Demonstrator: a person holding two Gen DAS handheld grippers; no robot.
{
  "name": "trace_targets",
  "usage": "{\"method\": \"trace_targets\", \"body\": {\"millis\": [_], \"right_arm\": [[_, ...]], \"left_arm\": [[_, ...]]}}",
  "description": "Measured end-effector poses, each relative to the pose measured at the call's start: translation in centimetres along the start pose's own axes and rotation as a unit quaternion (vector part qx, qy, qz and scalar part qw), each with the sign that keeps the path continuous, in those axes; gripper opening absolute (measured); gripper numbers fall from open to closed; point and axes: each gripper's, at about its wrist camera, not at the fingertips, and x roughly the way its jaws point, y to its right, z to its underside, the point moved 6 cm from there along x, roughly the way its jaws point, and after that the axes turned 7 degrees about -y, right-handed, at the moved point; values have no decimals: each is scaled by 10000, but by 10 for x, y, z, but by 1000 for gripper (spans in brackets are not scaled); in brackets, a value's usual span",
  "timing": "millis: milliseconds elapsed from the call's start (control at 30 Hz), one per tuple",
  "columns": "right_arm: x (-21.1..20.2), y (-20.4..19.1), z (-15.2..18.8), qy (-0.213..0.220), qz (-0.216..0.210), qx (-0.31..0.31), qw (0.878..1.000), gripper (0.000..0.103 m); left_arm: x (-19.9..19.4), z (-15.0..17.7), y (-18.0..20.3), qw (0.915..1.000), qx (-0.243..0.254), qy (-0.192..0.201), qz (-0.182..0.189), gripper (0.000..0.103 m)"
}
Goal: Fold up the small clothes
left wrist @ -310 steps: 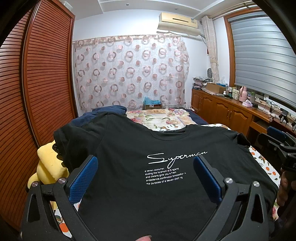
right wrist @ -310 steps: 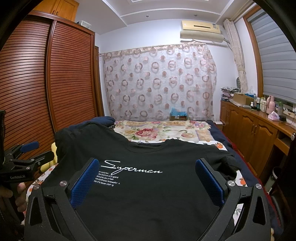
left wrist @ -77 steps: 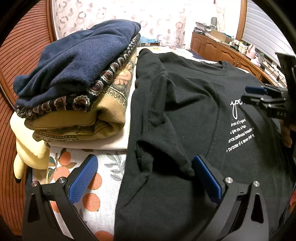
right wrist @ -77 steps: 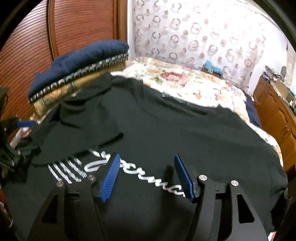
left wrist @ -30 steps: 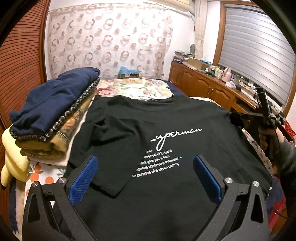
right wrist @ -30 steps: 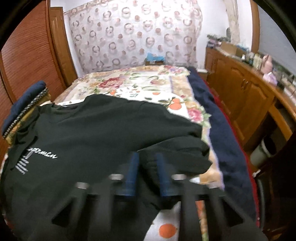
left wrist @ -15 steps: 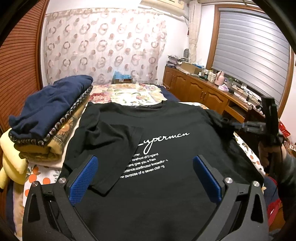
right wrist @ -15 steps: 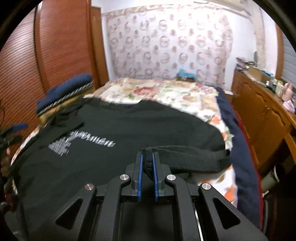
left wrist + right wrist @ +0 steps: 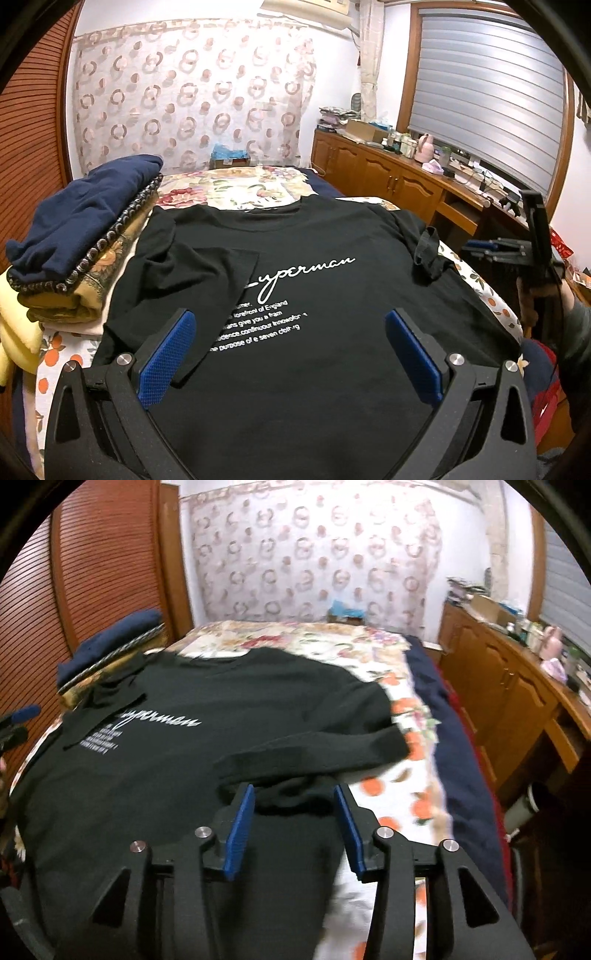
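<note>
A black T-shirt (image 9: 325, 295) with white script lies face up on the bed. Its left sleeve (image 9: 207, 269) is folded in over the chest and hides the first letter. My left gripper (image 9: 290, 350) hangs open and wide above the shirt's lower half, holding nothing. In the right wrist view the other sleeve (image 9: 314, 757) lies doubled over the shirt's edge. My right gripper (image 9: 294, 812) is just behind it; its jaws are opening. A bump of sleeve cloth sits between the blue pads (image 9: 240, 827) without being pressed. The right gripper (image 9: 495, 247) also shows in the left wrist view.
A stack of folded clothes (image 9: 81, 229) topped by a navy garment sits on the bed (image 9: 406, 805) left of the shirt. A navy blanket (image 9: 454, 746) runs along the bed's right side. Wooden cabinets (image 9: 388, 184) line the right wall, a louvred wardrobe (image 9: 103, 572) the left.
The right gripper, shut on the sleeve before, has carried it inward and parted its jaws, so the sleeve now lies loose. The left gripper has drawn back a little.
</note>
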Motion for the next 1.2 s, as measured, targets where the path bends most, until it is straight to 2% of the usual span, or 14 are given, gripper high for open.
{"method": "trace_targets", "body": {"millis": [167, 467, 500, 567, 633, 700, 800, 967, 1200], "right_arm": [[10, 39, -11, 33, 302, 288, 9991, 53], [77, 80, -45, -484, 316, 1149, 9917, 52], [81, 73, -51, -525, 323, 1191, 9910, 51], [88, 77, -53, -631, 370, 1195, 9901, 32], [90, 65, -66, -660, 505, 1116, 9903, 9], [84, 39, -73, -613, 355, 980, 9927, 6], [72, 18, -88, -423, 398, 610, 9964, 5], [47, -22, -109, 15, 60, 82, 9999, 5], [29, -97, -150, 466, -444, -743, 9952, 5]], "left_arm": [[4, 2, 5, 10000, 12, -56, 19, 103], [5, 4, 5, 10000, 13, -93, 27, 103], [5, 5, 4, 9999, 7, -99, 27, 103], [7, 7, 3, 9999, -5, -109, 32, 103], [7, 7, 2, 9999, -18, -121, 33, 103], [7, 8, 1, 9999, -34, -118, 28, 103], [6, 8, 0, 9999, -63, -99, 37, 103], [5, 7, -3, 9999, -89, -80, 32, 103], [6, 8, -5, 9999, -118, -81, 26, 103]]}}
